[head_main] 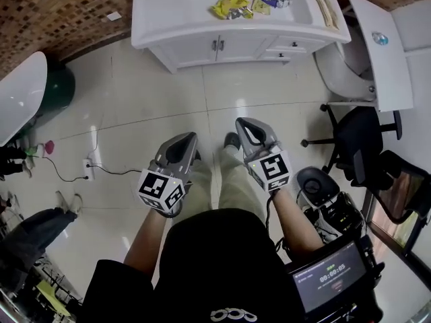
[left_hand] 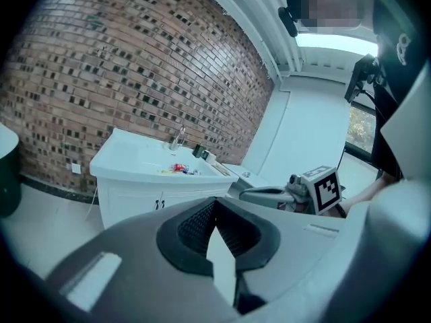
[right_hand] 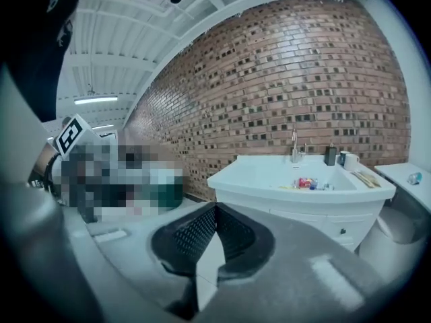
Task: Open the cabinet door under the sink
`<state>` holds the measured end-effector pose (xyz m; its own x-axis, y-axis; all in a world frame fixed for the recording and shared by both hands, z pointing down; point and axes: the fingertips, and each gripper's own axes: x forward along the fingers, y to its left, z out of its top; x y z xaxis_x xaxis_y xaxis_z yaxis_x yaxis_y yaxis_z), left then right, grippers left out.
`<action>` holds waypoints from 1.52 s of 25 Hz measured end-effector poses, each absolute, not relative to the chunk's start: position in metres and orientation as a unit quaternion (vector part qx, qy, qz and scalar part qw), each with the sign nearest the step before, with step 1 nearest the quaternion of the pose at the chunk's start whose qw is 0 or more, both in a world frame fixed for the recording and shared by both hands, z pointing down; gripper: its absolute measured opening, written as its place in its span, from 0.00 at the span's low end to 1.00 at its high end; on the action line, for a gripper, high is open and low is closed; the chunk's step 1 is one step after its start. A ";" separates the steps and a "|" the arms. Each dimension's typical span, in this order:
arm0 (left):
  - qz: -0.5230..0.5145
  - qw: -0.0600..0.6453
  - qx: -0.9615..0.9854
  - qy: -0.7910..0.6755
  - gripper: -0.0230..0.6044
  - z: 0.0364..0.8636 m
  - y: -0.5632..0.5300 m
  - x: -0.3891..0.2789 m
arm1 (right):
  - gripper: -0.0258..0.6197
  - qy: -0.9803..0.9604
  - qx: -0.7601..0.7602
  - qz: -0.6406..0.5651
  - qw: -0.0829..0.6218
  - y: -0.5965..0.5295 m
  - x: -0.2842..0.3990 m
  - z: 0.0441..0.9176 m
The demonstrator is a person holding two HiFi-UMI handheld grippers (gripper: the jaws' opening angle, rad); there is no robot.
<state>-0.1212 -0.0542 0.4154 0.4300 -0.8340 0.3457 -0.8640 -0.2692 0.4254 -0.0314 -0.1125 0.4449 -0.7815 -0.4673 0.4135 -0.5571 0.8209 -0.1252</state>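
The white sink vanity [head_main: 202, 29] stands against the brick wall, well ahead of me across the tiled floor. Its two cabinet doors [head_main: 202, 49] are closed, with a pair of dark handles [head_main: 217, 45] at the middle seam. My left gripper [head_main: 190, 138] and right gripper [head_main: 242, 122] are held side by side above my legs. Both are shut with nothing between the pads, far short of the doors. In the left gripper view the vanity [left_hand: 135, 180] and its handles [left_hand: 159, 204] show over the jaws. In the right gripper view the vanity [right_hand: 303, 190] sits to the right.
Snack packets [head_main: 236, 5] lie in the basin. A toilet [head_main: 340, 69] and a white panel [head_main: 380, 46] stand right of the vanity, with a black office chair [head_main: 360, 136] nearer. At the left are a white tub [head_main: 20, 96], a green bin [head_main: 57, 86] and a power strip [head_main: 87, 169].
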 end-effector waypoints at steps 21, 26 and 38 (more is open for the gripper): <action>-0.001 0.322 0.749 -0.579 0.06 0.527 -0.117 -0.128 | 0.11 -0.907 0.299 0.119 0.272 -0.361 -0.097 0.749; -0.004 0.330 0.734 -0.594 0.06 0.551 -0.113 -0.140 | 0.11 -0.893 0.319 0.135 0.288 -0.395 -0.102 0.797; 0.003 0.356 0.710 -0.608 0.06 0.595 -0.105 -0.143 | 0.15 -0.876 0.346 0.149 0.301 -0.451 -0.127 0.861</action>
